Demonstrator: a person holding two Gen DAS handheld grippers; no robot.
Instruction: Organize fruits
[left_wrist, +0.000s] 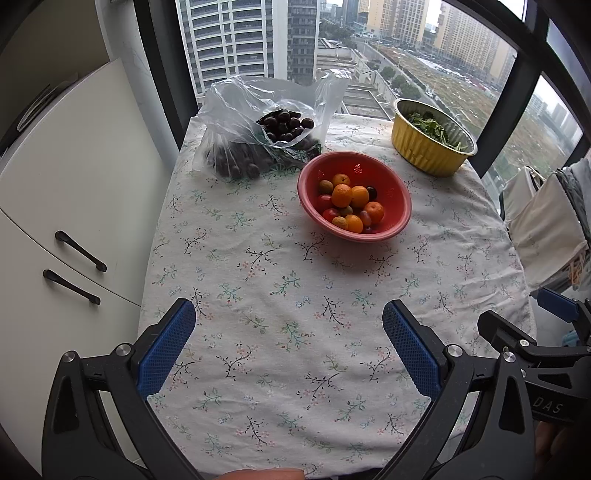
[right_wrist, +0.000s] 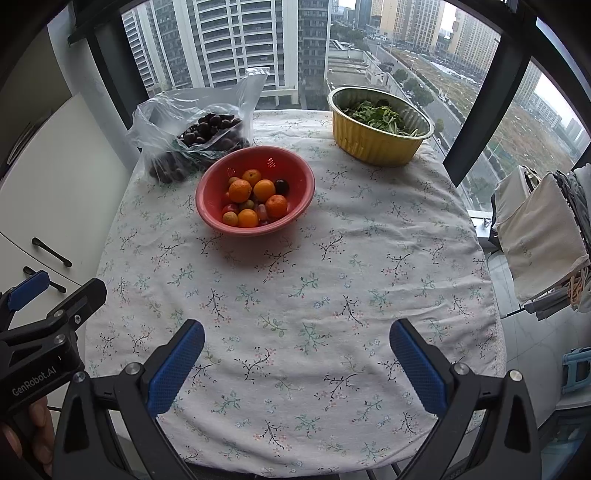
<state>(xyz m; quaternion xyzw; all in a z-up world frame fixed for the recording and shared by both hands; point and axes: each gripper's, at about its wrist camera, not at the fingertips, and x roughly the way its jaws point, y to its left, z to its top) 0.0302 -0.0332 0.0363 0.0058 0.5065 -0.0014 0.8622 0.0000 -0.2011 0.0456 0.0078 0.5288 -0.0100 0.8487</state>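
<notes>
A red colander bowl on the floral tablecloth holds several small oranges, cherry tomatoes, one dark fruit and small greenish fruits. A clear plastic bag with dark round fruits lies behind and left of the bowl. My left gripper is open and empty above the near half of the table. My right gripper is open and empty, beside the left one.
A gold foil tub of green leaves stands at the far right by the window. White cabinets stand left of the table. A rack with cloths stands to the right. The table has a rounded edge.
</notes>
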